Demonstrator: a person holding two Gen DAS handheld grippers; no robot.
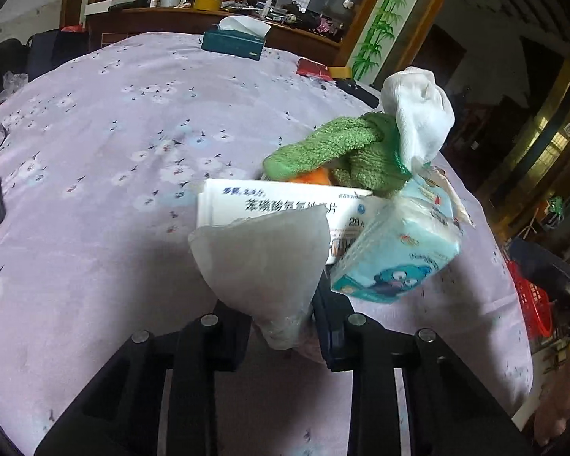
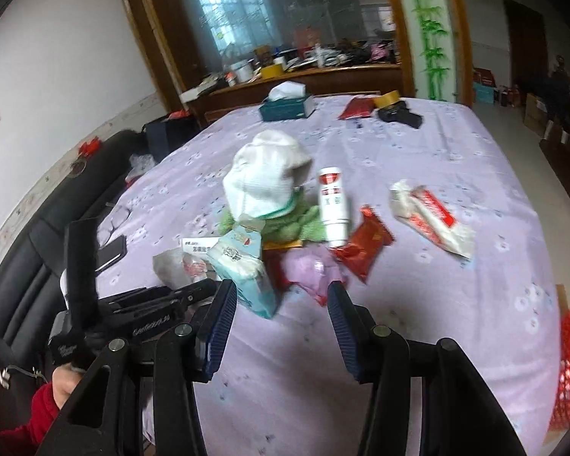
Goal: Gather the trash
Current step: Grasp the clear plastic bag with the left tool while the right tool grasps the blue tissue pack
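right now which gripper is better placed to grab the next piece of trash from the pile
Right. The right gripper is open and empty, with the pink wrapper just ahead of it. The left gripper is already shut on a crumpled plastic bag.

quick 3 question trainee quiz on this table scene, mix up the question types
1. True or false: the left gripper has its jaws closed on a crumpled translucent wrapper.
2. Multiple choice: what lies on top of the green towel? A) a white cloth B) a phone C) a roll of tape
3. Fill in: the right gripper has its jaws ____, with nothing between them.

Key
1. True.
2. A, the white cloth.
3. open.
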